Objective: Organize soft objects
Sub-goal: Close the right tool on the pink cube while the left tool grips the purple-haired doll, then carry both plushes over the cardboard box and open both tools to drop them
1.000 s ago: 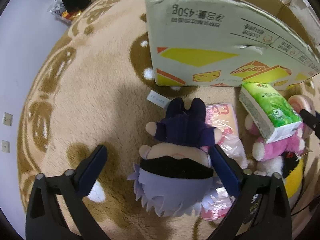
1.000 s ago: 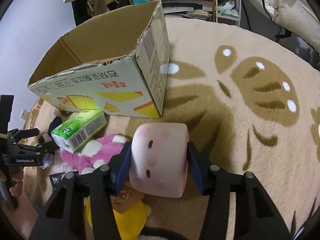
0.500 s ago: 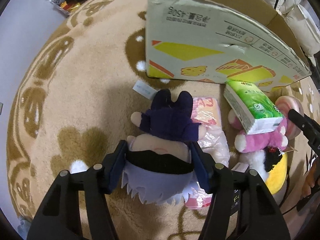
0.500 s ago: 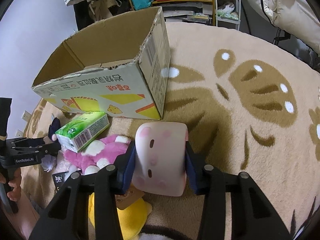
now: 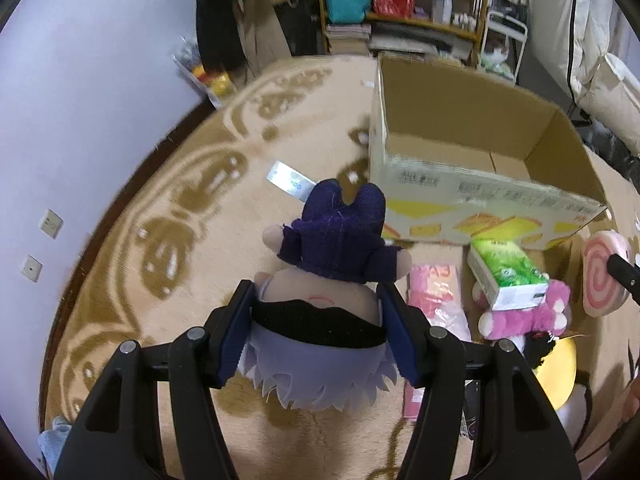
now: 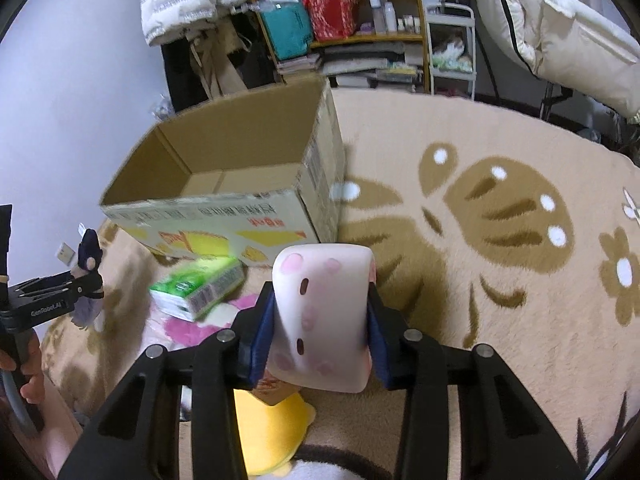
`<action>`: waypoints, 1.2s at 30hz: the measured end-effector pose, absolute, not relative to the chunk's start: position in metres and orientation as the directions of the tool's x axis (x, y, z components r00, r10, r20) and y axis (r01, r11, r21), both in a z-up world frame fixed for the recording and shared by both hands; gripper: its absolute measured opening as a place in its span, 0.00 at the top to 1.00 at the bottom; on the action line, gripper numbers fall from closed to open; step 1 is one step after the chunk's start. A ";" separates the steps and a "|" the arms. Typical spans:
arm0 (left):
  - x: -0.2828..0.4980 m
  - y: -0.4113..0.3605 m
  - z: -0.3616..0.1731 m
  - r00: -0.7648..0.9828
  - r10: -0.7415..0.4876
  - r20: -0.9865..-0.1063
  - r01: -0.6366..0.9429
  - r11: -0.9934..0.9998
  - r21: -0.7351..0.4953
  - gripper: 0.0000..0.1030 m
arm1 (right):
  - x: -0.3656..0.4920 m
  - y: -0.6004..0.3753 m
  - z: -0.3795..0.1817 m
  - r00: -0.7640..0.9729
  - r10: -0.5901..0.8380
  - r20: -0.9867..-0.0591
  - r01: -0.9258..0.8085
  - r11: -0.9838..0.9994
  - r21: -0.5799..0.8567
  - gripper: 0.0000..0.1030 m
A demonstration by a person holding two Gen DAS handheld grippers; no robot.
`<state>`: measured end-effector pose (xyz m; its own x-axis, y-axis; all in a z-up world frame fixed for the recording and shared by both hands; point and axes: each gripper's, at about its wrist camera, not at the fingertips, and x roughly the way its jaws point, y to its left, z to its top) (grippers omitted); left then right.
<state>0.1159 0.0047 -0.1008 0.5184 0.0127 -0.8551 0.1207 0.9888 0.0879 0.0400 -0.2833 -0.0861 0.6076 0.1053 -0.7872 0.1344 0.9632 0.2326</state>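
Note:
My left gripper point(image 5: 316, 326) is shut on a plush doll point(image 5: 324, 280) with a purple outfit and pale lilac hair, held above the rug. My right gripper point(image 6: 320, 322) is shut on a pink swirl-roll plush point(image 6: 320, 316), lifted off the rug; it also shows in the left wrist view point(image 5: 604, 272). An open cardboard box point(image 5: 472, 184) stands ahead, with its inside bare point(image 6: 224, 168). On the rug lie a green tissue pack point(image 5: 508, 276), a pink plush point(image 5: 528, 316), a yellow plush point(image 5: 556, 372) and a pink plastic packet point(image 5: 434, 292).
The tan patterned rug point(image 6: 500, 208) spreads to the right. A white paper label point(image 5: 290, 182) lies on the rug left of the box. Shelves with bags and clutter point(image 6: 340, 20) stand behind the box. A wall point(image 5: 80, 80) runs on the left.
My left gripper closed on the purple doll and lifted it. My right gripper rose with the pink roll. Both views now tilt up toward the box opening.

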 end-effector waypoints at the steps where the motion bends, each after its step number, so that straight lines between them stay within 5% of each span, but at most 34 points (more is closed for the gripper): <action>1: 0.113 0.005 -0.095 0.537 0.018 -0.843 0.120 0.988 0.097 0.41 | 0.037 -0.284 -0.081 0.624 0.127 -0.771 0.124 0.958 0.258 0.58; 22: 0.100 -0.050 0.014 0.757 0.008 -0.654 0.194 0.952 0.236 0.40 | 0.039 -0.268 -0.022 0.738 0.153 -0.657 0.035 0.964 0.263 0.58; 36: 0.154 -0.076 0.027 0.813 0.003 -0.582 0.204 0.935 0.290 0.40 | 0.101 -0.265 -0.005 0.775 0.103 -0.624 0.039 0.977 0.210 0.58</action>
<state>0.1540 -0.0764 0.0268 0.8131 0.0030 -0.5821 0.2044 0.9349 0.2903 0.1009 -0.2647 -0.0053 0.7745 0.1033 -0.6241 0.0386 0.9770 0.2096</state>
